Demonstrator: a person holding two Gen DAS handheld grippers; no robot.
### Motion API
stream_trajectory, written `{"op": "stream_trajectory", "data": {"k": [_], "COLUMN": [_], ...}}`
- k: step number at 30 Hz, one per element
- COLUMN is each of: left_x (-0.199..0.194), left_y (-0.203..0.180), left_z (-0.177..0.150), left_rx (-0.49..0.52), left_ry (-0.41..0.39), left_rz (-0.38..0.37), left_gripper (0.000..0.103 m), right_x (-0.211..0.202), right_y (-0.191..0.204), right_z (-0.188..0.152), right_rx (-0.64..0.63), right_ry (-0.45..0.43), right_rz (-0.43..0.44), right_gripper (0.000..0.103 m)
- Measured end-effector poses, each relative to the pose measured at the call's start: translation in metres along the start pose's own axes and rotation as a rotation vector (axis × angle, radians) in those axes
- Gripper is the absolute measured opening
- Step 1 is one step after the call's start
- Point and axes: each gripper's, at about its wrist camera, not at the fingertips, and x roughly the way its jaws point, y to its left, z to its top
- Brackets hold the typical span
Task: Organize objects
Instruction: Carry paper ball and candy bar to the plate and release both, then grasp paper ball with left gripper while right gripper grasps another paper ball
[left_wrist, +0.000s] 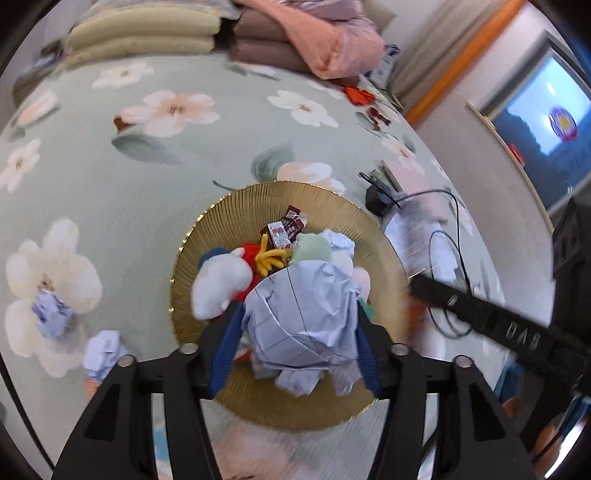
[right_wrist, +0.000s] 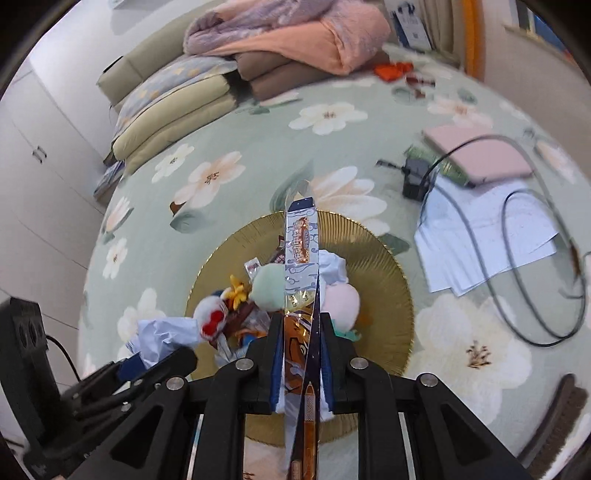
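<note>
- Left gripper (left_wrist: 301, 334) was clamped on a crumpled pale-blue paper ball (left_wrist: 304, 317), held over the near half of the round gold ribbed tray (left_wrist: 384, 258).
- Right gripper (right_wrist: 300, 354) was closed on a long flat snack packet in clear, blue and orange film (right_wrist: 301, 266), held edge-on; its far end reached past the tray's far rim.
- Tray already held a white-and-red plush toy (left_wrist: 218, 284), a pale green plush (left_wrist: 312, 249), a pink plush (right_wrist: 341, 301), small brown snack packets (left_wrist: 286, 229) and another paper ball – a heaped pile.
- Two more crumpled blue paper balls (left_wrist: 53, 314) lay on the bedspread left of the tray, not yet collected.
- Risk, judged: both grippers were over the same tray, just beside each other – releasing together could knock fingers or loads.
- Risk: the pile was high; the light paper ball could roll off the plush toys and over the rim.
- Risk: the packet was longer than the free space, so it could overhang the rim and slide off; slick film could also slip in the grip.
- Risk: the soft bed under the tray could tilt it if pressed.
- Surface: a sage-green floral bedspread (right_wrist: 229, 155). Right of the tray lay a black adapter with looping cable (right_wrist: 417, 177), white sheets (right_wrist: 487, 236) and a pink notebook (right_wrist: 480, 151).
- Room: beyond the tray, folded quilts and a pink blanket (right_wrist: 314, 40); a white wardrobe (right_wrist: 37, 155) off to the left.
</note>
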Motion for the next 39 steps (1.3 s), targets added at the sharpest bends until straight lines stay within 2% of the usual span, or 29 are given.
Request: {"op": "stream_trajectory", "data": {"k": [1, 2, 3, 6, 12, 16, 22, 24, 29, 34, 39], "left_x": [0.009, 0.017, 0.022, 0.026, 0.016, -0.003, -0.038, -0.05, -0.076, -0.09, -0.095], "left_y": [0.005, 0.011, 0.016, 0.026, 0.032, 0.044, 0.083, 0.104, 0.161, 0.198, 0.217], "left_z": [0.002, 0.0, -0.001, -0.013, -0.038, -0.055, -0.077, -0.083, -0.091, -0.091, -0.086], "left_rx": [-0.038, -0.085, -0.12, -0.172, -0.137, -0.127, -0.164, -0.194, -0.285, -0.318, -0.324], "left_ry": [0.035, 0.071, 0.094, 0.124, 0.179, 0.173, 0.154, 0.142, 0.116, 0.087, 0.078], "left_rz": [-0.016, -0.036, -0.055, -0.082, -0.073, -0.056, 0.022, 0.06, 0.141, 0.183, 0.176], "left_gripper": [0.076, 0.076, 0.076, 0.076, 0.076, 0.076, 0.076, 0.076, 0.076, 0.076, 0.076], "right_x": [0.008, 0.016, 0.022, 0.028, 0.03, 0.022, -0.002, -0.003, 0.012, 0.03, 0.049], "right_y": [-0.005, -0.01, -0.015, -0.029, -0.045, -0.033, 0.002, 0.018, 0.063, 0.111, 0.143], "right_z": [0.003, 0.005, 0.004, -0.007, -0.037, -0.053, -0.071, -0.077, -0.098, -0.129, -0.146], "right_rx": [0.014, 0.028, 0.041, 0.071, 0.117, 0.111, 0.098, 0.085, 0.03, -0.045, -0.093], "right_ry": [0.025, 0.054, 0.073, 0.101, 0.149, 0.144, 0.053, 0.054, 0.133, 0.209, 0.263], "right_rz": [0.006, -0.011, -0.034, -0.046, -0.052, -0.046, 0.024, 0.051, 0.119, 0.169, 0.182], "right_gripper": [0.035, 0.049, 0.052, 0.052, 0.053, 0.053, 0.054, 0.054, 0.054, 0.054, 0.054]}}
